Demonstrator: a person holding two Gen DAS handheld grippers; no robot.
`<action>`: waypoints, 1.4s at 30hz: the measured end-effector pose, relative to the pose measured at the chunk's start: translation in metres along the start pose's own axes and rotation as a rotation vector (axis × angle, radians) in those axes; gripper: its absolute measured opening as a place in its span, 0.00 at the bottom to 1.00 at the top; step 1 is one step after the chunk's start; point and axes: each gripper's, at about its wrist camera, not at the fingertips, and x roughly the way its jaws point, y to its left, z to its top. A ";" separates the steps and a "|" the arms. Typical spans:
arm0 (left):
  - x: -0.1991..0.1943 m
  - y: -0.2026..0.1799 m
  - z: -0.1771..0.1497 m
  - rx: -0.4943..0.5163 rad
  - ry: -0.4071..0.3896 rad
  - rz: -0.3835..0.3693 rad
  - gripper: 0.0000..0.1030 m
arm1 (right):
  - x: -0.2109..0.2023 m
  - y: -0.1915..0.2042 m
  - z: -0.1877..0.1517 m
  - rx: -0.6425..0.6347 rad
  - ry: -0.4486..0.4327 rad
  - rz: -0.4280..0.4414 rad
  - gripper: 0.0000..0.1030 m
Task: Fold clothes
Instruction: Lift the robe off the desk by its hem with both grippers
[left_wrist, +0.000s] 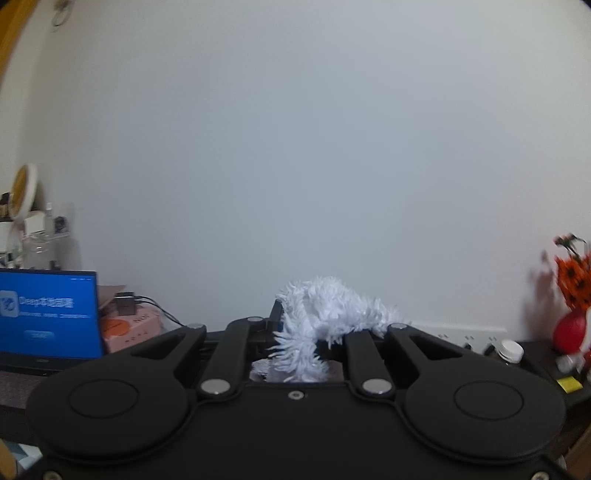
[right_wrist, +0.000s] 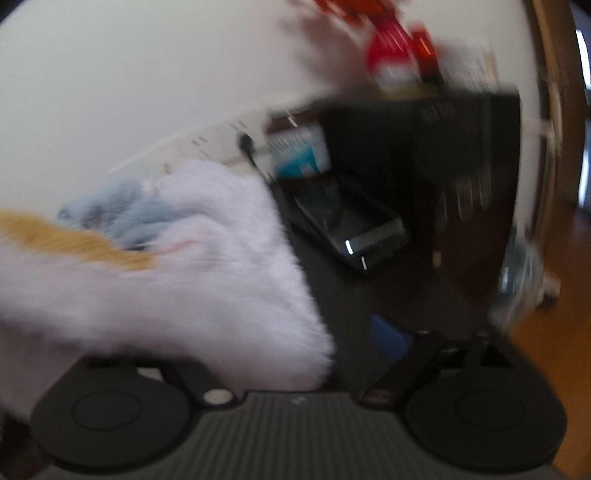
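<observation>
My right view is all smeared. The fluffy white cloth (right_wrist: 207, 280) is a soft blur that runs off the left edge and hides one finger of my right hand-held gripper (right_wrist: 354, 343). I cannot tell what the red thing (right_wrist: 395, 55) at the top is. In my left view, the fluffy cloth (left_wrist: 321, 325) covers the fingertips of my left hand-held gripper (left_wrist: 308, 332). The laptop screen (left_wrist: 48, 317) is cut by the left edge, and its words are too small to read.
</observation>
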 end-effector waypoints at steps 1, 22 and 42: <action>0.001 0.003 0.001 -0.007 0.001 0.009 0.12 | 0.004 -0.006 -0.002 0.048 0.045 0.026 0.74; -0.004 0.091 -0.011 -0.258 0.028 0.133 0.12 | -0.135 0.033 0.166 -0.256 -0.462 0.043 0.12; -0.034 0.136 0.028 -0.454 -0.085 0.001 0.11 | -0.221 0.101 0.236 -0.461 -0.480 0.126 0.06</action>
